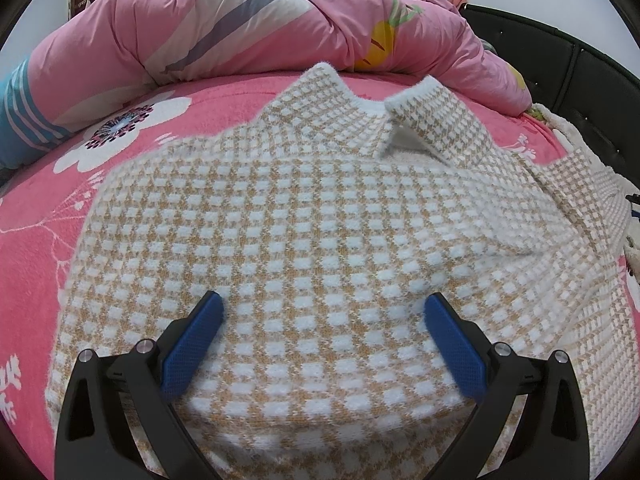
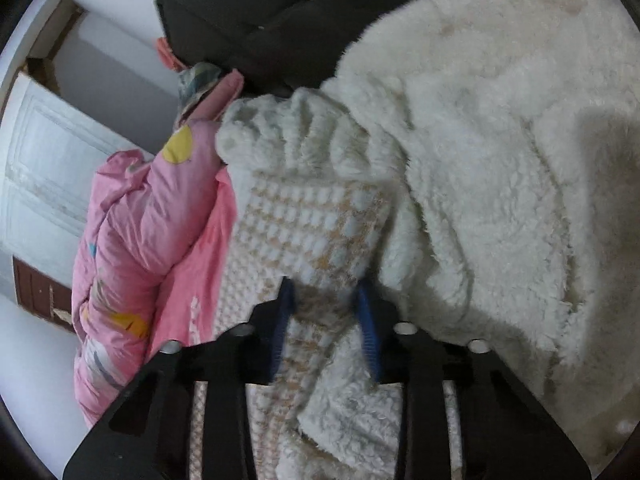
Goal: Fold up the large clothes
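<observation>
Sweater (image 1: 304,216): flat on bed (image 1: 36,240), collar far. Left gripper (image 1: 324,308): jaws apart above the body. Right gripper (image 2: 326,300): jaws clamped on sleeve (image 2: 312,224). Risk: fluffy knit slips free, sleeve drops mid-fold.

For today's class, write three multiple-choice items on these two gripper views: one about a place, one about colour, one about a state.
1. Where does the checked garment lie?
A. on the pink floral bedspread
B. on a wooden floor
C. on a hanger

2. What colour are the pads of the left hand-held gripper?
A. red
B. blue
C. green

3. What is the state of the right hand-held gripper?
A. open, away from all cloth
B. shut on a pillow
C. shut on the checked garment

Key: 1 A, pink flowered cloth shows around the garment; 2 B, both pads show blue against the black frame; 3 C, checked fabric is pinched between its narrow-set fingers, beside the white fleece blanket.
</observation>
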